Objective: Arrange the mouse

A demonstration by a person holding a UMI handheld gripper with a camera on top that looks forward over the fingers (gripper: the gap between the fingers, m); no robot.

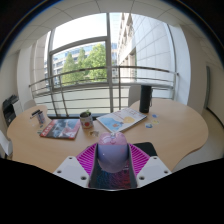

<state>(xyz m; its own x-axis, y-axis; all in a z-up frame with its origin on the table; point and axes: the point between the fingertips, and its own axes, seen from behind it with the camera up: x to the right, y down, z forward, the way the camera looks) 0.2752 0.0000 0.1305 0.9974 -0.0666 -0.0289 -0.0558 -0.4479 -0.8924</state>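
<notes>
The rounded purple-grey mouse (112, 152) between the gripper's (112, 172) magenta pads hides most of the small black mat (146, 148) beneath it, and its near end drops out of view. Print on the far open booklet (121, 120) and the left colourful book (60, 128) is too small to read.
</notes>
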